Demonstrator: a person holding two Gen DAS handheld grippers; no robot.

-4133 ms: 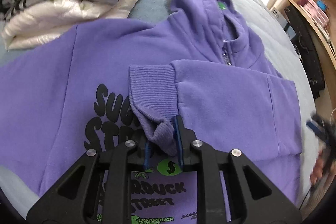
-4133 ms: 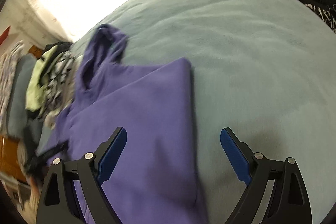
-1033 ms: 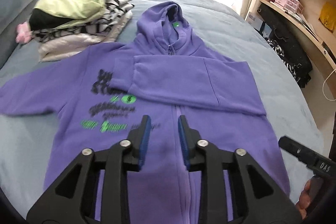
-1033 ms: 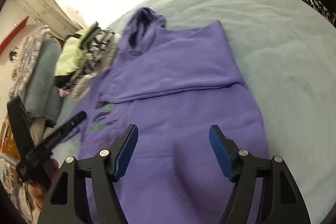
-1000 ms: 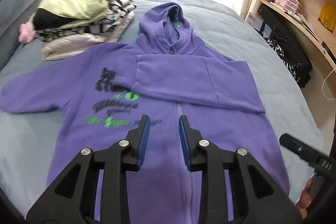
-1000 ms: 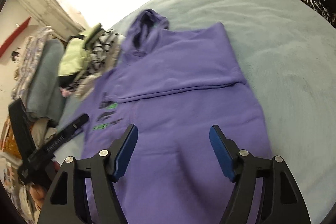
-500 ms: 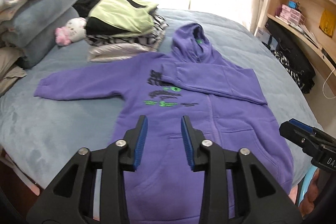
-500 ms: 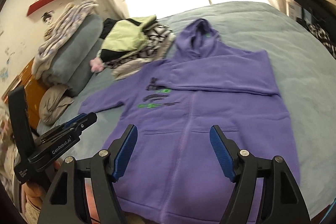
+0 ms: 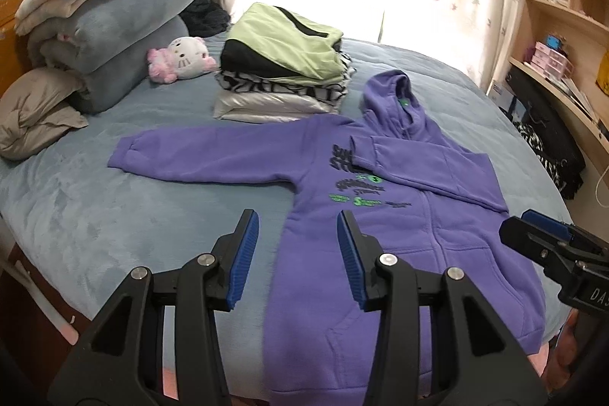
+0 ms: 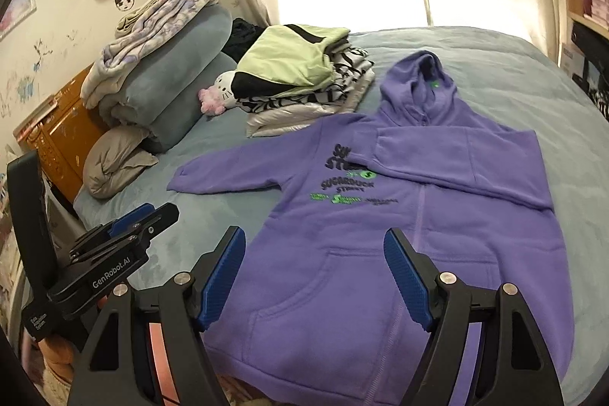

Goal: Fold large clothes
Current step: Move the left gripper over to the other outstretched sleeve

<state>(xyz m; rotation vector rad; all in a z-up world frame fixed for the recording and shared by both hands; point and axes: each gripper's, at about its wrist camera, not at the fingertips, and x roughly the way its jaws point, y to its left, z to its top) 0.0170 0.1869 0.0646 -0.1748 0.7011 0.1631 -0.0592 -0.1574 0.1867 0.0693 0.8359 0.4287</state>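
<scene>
Currently: purple hoodie [image 9: 399, 234] flat on blue bed [image 9: 95, 215], one sleeve [image 9: 426, 170] folded across chest, other sleeve [image 9: 205, 158] outstretched. Left gripper [image 9: 295, 246] and right gripper [image 10: 316, 273] spread, empty, hovering near hem. Likely next: pinch outstretched cuff, fold inward.

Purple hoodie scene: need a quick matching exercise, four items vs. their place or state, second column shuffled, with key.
Column 1:
1. purple hoodie's right-side sleeve
2. purple hoodie's left-side sleeve
3. plush toy
4. left gripper

Column 2:
A. beside the stack of folded clothes, against the grey rolled bedding
B. open, holding nothing
C. folded across the chest
D. stretched out flat on the bed

Pairs: 1-C, 2-D, 3-A, 4-B
</scene>
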